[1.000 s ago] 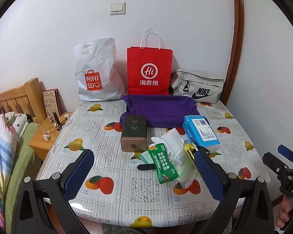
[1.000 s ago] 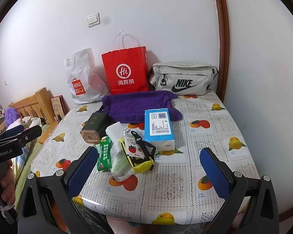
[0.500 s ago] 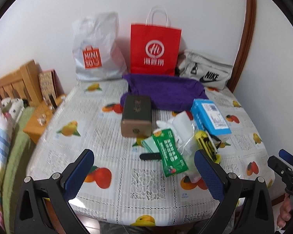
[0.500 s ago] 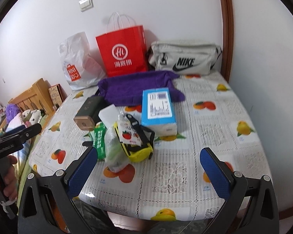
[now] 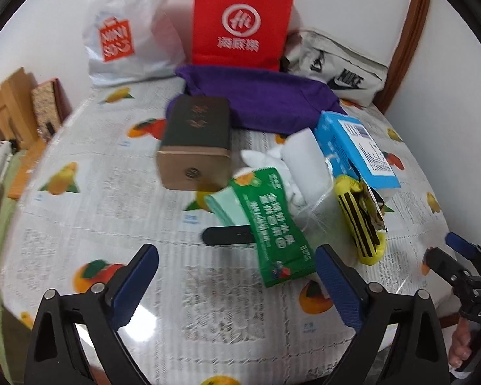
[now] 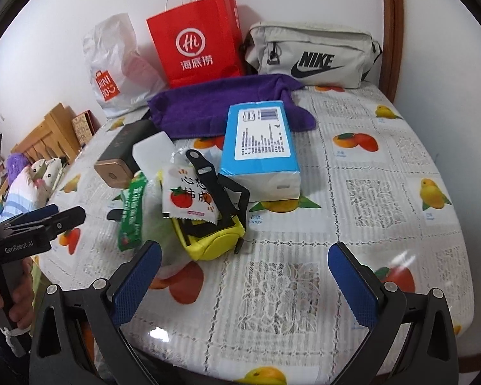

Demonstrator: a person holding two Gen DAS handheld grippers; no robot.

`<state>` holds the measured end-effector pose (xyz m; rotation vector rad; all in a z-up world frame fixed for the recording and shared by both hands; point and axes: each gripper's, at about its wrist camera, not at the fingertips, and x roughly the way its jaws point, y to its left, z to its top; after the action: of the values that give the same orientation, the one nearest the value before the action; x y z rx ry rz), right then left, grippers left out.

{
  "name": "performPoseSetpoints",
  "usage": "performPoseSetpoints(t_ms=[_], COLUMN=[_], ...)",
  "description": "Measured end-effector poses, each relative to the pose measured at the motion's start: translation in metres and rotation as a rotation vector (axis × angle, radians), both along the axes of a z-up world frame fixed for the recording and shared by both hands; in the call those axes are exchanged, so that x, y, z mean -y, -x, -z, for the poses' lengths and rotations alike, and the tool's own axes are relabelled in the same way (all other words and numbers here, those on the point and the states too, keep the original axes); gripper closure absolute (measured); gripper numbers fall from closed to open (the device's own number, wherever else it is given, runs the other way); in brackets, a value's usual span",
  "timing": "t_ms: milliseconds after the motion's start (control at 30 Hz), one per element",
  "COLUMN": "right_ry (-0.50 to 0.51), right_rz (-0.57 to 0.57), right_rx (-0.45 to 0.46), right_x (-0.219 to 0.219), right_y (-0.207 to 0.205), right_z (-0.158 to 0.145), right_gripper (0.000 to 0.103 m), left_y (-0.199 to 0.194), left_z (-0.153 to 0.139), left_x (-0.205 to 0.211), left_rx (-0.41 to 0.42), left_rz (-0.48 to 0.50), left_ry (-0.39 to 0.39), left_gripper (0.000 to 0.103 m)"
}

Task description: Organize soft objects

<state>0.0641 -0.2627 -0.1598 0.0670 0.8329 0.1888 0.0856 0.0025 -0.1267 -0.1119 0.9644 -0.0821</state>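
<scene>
Ahead of the left gripper [image 5: 237, 276], whose blue pads stand spread and empty above the table [image 5: 118, 192], a brown box [image 5: 194, 147] lies forward-left. A green packet [image 5: 272, 224] lies just beyond its right pad. Before the right gripper [image 6: 245, 280], likewise spread and empty, a yellow pouch [image 6: 213, 243] sits forward-left, a blue tissue pack [image 6: 261, 150] straight ahead, and a purple towel [image 6: 208, 106] beyond it.

My left claw [image 5: 237, 280] is held level, fingers spread wide, empty. My right claw [image 6: 245, 280] likewise, gripping nothing.
</scene>
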Motion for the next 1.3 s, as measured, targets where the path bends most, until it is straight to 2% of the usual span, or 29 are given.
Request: performPoseSetpoints(t_ms=[67, 233, 467, 533, 600, 633, 667, 733, 767, 1167, 1233, 1300], right_ry=[-0.002, -0.004, -0.002, -0.009, -0.013, -0.015, -0.017, -0.022, -0.025, -0.062, -0.067, -0.056], right_rz=[-0.011, -0.02, -0.01, -0.005, -0.003, -0.003, -0.002, -0.002, -0.002, -0.051, -0.063, -0.071], right_rx=[-0.005, -0.029, -0.059, -0.061, -0.067, -0.069, -0.072, -0.08, -0.084, -0.046, -0.032, -0.025], right_x=[-0.001, 0.001, 0.01, 0.015, 0.018, 0.019, 0.02, 0.021, 0.021, 0.006, 0.003, 0.002], right_y=[-0.006, -0.019, -0.033, -0.035, -0.038, -0.039, -0.04, -0.043, -0.045, -0.05, -0.053, -0.056], right_z=[0.005, 0.018, 0.031, 0.033, 0.035, 0.036, 0.036, 0.039, 0.04, 0.033, 0.032, 0.032], right_gripper=[0.002, 0.003, 0.003, 0.003, 0.003, 0.003, 0.003, 0.003, 0.003, 0.003, 0.006, 0.016], left_y=[-0.007, -0.026, -0.052, -0.057, -0.059, -0.06, -0.062, -0.062, -0.062, -0.042, -0.041, -0.039], left_z=[0.007, 0.019, 0.044, 0.053, 0.058, 0.058, 0.058, 0.057, 0.055, 0.032, 0.032, 0.034], left_x=[0.003, 0.011, 0.021, 0.022, 0.025, 0.027, 0.027, 0.024, 0.023, -0.007, -0.012, -0.019], left_rx=[-0.008, -0.019, -0.077, -0.095, -0.091, -0.084, -0.083, -0.084, -0.079, -0.013, -0.012, -0.021], left_rz=[0.012, 0.031, 0.037, 0.03, 0.027, 0.028, 0.035, 0.032, 0.035, -0.008, -0.018, -0.03], left_ry=[0.025, 0.057, 0.092, 0.104, 0.08, 0.071, 0.082, 0.108, 0.1, -0.025, -0.034, -0.03], left_gripper=[0.012, 0.016, 0.04, 0.04, 0.043, 0.05, 0.062, 0.067, 0.073, 0.074, 0.074, 0.074])
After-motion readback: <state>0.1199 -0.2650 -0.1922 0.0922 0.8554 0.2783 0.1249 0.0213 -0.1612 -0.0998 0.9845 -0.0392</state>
